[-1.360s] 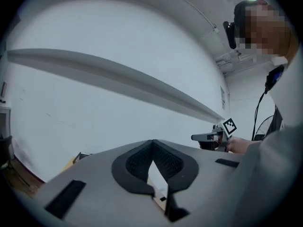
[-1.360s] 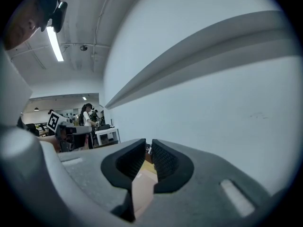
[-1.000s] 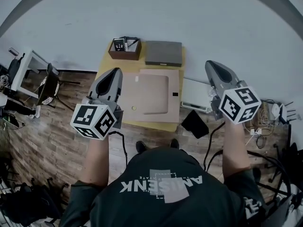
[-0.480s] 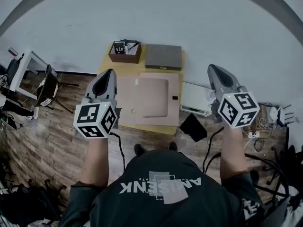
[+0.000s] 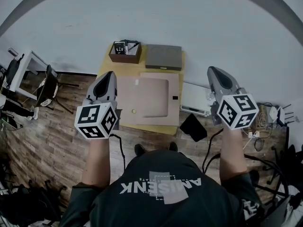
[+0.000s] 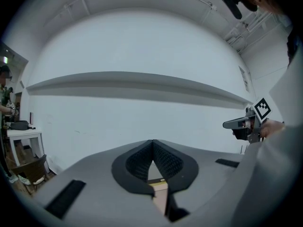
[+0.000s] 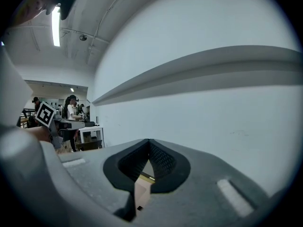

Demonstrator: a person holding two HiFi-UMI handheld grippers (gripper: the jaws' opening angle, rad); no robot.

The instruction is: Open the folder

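Left claw (image 5: 108, 75): pressed together, nothing in it. Held up over the table's left edge, aimed roughly level at the wall.
Right claw (image 5: 214, 72): also pressed together, empty. Hangs right of the table, above a white thing (image 5: 195, 103) on the floor.
Folder (image 5: 149, 100): flat and shut on the small yellow table (image 5: 124, 68), below and btwn the two claws. Neither touches it.
Just changed: left claw has drifted a bit to the side and dipped vs. a sec ago, so more of the folder's left edge shows. Right claw hasn't budged.
Meaning: prob. just settling in, no real reach yet. Task looks unstarted, cover down.
Next, I'd guess: one claw must spread, then drop to a free cover edge.
Far side of table: brown box (image 5: 125, 51), grey flat case (image 5: 163, 56).
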